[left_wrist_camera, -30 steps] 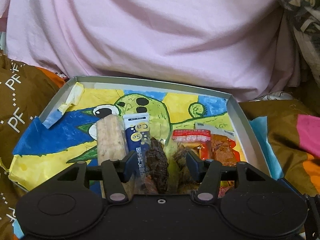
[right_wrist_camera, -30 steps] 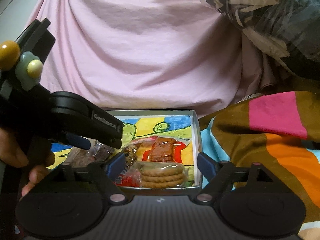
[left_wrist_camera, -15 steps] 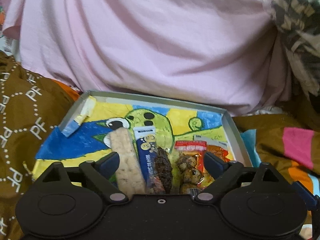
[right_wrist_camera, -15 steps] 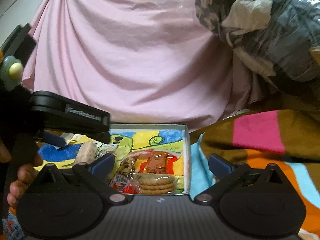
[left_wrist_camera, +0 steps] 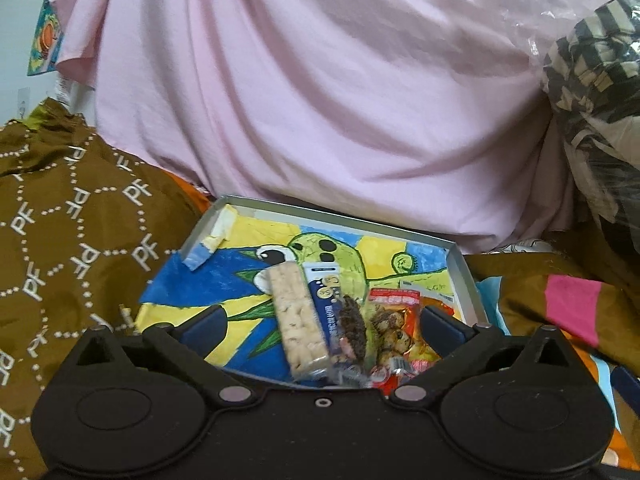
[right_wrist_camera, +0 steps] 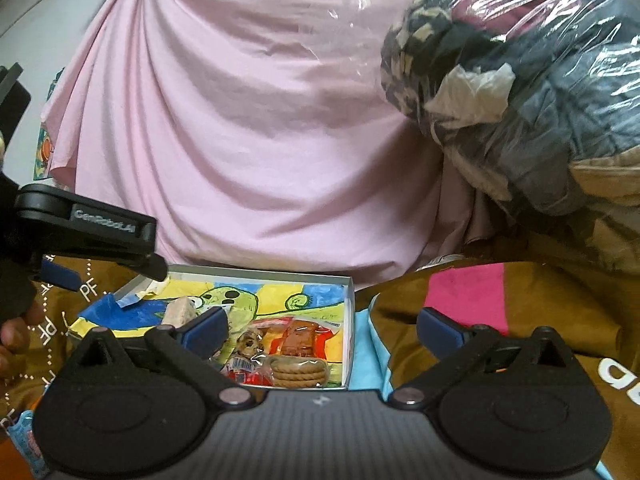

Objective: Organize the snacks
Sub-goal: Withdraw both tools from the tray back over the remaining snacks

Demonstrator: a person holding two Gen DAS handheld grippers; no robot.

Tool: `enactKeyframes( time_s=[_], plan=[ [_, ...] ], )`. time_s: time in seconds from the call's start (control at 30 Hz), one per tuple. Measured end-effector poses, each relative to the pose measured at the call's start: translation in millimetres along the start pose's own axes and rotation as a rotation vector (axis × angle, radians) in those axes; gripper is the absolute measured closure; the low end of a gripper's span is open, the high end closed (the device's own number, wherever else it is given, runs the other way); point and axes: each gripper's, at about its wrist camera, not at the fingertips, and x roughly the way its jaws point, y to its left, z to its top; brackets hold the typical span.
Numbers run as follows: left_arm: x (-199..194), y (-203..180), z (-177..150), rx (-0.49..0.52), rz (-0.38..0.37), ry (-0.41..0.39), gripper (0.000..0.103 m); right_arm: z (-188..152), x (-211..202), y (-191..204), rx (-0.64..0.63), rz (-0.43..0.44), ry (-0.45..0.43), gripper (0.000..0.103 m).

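A: Left gripper (left_wrist_camera: 322, 326), lower centre: jaws opening, pinching nothing. Right gripper (right_wrist_camera: 322, 326): jaws spread, empty.

B: Snacks?

A: In the tray (left_wrist_camera: 466, 276), lower centre; near ends cut off by the gripper body. Only the right view shows the round biscuits (right_wrist_camera: 298, 372); only the left shows the pale bar (left_wrist_camera: 298, 320) whole.

B: Surroundings?

A: Pink sheet (left_wrist_camera: 320, 100) behind; brown quilt (left_wrist_camera: 72, 240) left.

Pink sheet (left_wrist_camera: 320, 100); brown quilt (left_wrist_camera: 60, 248) with white dotted lettering.

Black hand-held gripper (left_wrist_camera: 320, 322), blue pads (left_wrist_camera: 202, 322), silver screws, lettering seemingly "GenRobot.AI".
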Motion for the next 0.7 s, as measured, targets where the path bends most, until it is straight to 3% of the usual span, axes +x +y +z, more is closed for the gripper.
enactKeyframes(
  time_s=[0.43,0.7],
  plan=[
    [-44.8,38.1,-37.1,-0.028,0.021,0.051,0.001,-0.6,-47.7,13.0,-0.036,0.009,0.021,0.000],
    [-68.4,55.4,-69.9,-0.028,0.045,0.094,0.001,-8.9,-72.2,13.9,0.001,0.052,0.096,0.000]
  ],
)
